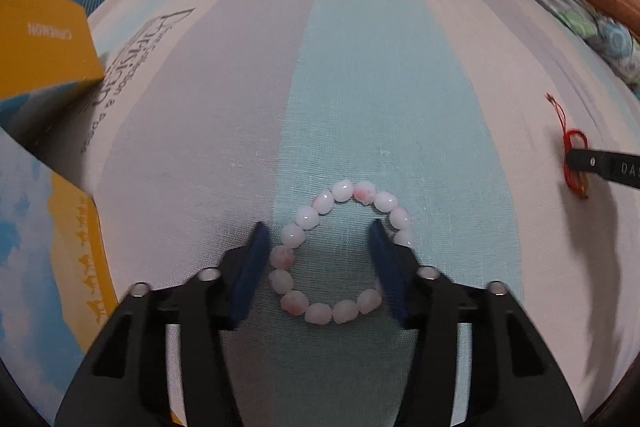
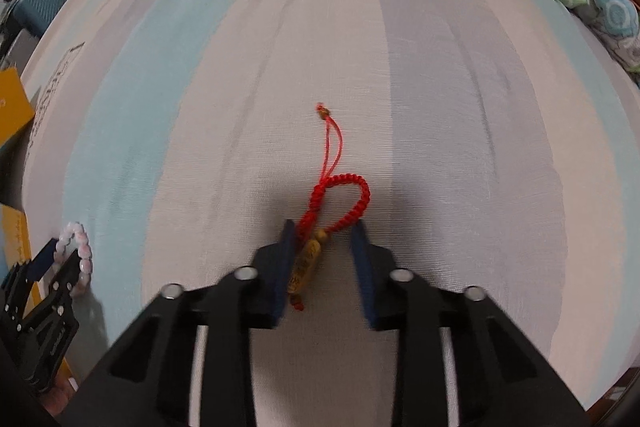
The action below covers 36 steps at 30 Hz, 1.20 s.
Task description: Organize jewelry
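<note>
The left gripper (image 1: 318,231) has its fingers wide around the bead bracelet (image 1: 340,253) on the bed (image 1: 360,67). The right gripper (image 2: 322,229) (fingers also wide) sits over the red cord bracelet (image 2: 340,199).

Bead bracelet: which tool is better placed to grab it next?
Left. The left tool is open, one finger outside the bead bracelet and one inside the ring. The right tool is open around the red cord bracelet, off to the side.
</note>
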{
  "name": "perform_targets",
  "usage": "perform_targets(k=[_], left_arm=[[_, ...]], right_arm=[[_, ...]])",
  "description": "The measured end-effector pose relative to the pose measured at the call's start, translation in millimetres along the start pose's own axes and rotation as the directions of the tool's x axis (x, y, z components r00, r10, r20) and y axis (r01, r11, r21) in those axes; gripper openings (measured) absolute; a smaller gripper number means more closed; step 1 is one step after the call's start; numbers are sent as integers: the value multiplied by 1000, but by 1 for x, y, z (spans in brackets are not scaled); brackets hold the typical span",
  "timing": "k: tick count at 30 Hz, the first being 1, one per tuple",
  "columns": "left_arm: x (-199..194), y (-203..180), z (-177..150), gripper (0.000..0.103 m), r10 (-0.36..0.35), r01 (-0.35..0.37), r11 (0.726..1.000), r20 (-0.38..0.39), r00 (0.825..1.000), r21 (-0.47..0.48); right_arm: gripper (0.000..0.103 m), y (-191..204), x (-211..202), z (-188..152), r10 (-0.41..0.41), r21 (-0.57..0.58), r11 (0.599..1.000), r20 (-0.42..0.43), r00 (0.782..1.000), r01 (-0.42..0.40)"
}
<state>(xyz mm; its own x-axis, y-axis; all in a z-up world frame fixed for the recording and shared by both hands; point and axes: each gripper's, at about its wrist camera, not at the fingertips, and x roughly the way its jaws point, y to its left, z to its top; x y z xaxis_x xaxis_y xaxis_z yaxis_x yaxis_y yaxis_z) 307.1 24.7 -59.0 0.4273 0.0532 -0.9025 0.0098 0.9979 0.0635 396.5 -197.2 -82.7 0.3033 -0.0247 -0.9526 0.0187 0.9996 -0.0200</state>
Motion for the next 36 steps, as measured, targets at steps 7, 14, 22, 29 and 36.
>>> perform_targets(k=[7, 14, 22, 29, 36], left_arm=[[-4, 5, 0, 11, -14, 14, 1000, -6, 1000, -10], [-24, 7, 3, 11, -24, 25, 1000, 26, 999, -18], [-57, 4, 10, 11, -54, 55, 998, 59, 997, -15], [-79, 0, 11, 11, -73, 74, 997, 81, 994, -10], [-102, 0, 10, 11, -78, 79, 997, 95, 992, -3]], right_arm=[[8, 3, -12, -8, 5, -41, 999, 47, 999, -3], [8, 8, -33, -9, 17, -58, 998, 79, 997, -13], [8, 13, -61, -13, 37, -68, 997, 114, 993, -29], [8, 15, -85, -20, 39, -71, 997, 132, 991, -30], [8, 15, -112, -27, 46, -69, 997, 160, 986, -35]])
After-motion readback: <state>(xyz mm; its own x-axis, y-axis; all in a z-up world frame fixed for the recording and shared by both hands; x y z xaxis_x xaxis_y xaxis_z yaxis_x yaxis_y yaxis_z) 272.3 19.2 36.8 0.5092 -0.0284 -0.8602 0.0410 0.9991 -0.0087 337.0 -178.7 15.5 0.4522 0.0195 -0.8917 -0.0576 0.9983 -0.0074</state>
